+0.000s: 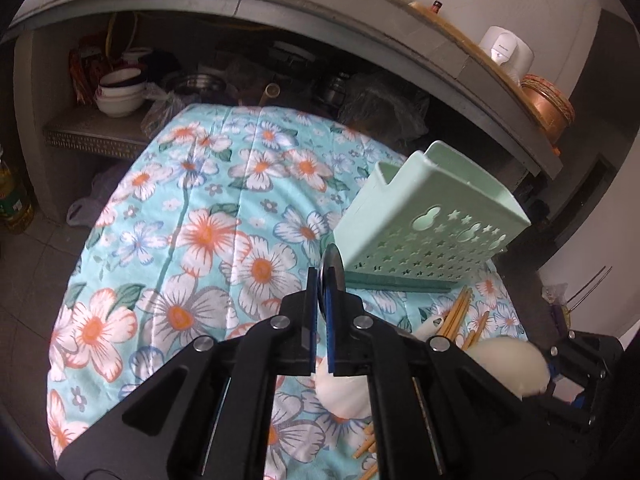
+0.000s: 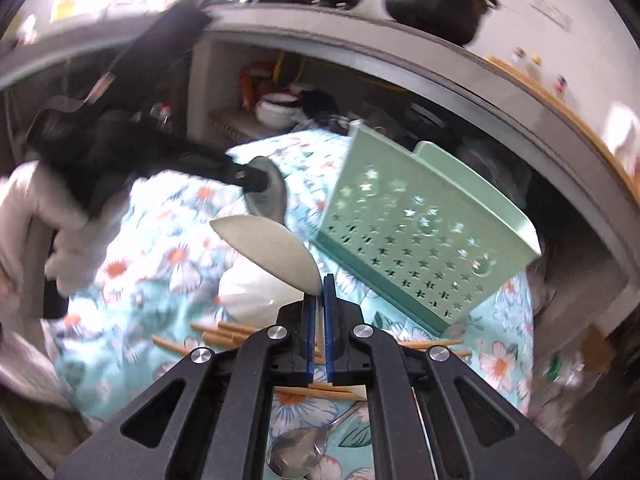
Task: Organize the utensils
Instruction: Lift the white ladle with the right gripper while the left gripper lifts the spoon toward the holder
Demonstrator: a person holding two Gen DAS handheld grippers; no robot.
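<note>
Setting: kitchen with a floral cloth (image 1: 208,240) spread over a low surface, shelves of bowls and pots behind.
Holder: mint-green utensil holder (image 1: 432,224) stands at two o'clock on the cloth, upright, appears empty.
Left gripper: left gripper (image 1: 325,280) is clamped on a metal spoon (image 2: 266,192), seen edge-on between its pads.
Right gripper: right gripper (image 2: 319,292) is pinched on a pale flat spoon (image 2: 268,248), its blade fanning toward eleven o'clock.
Loose items: wooden chopsticks (image 2: 224,334) lie scattered at six o'clock, beside another metal spoon (image 2: 300,456) and a white spoon (image 1: 344,388).
Progress: early, I judge; two utensils lifted, none visibly in the holder, most still loose.
</note>
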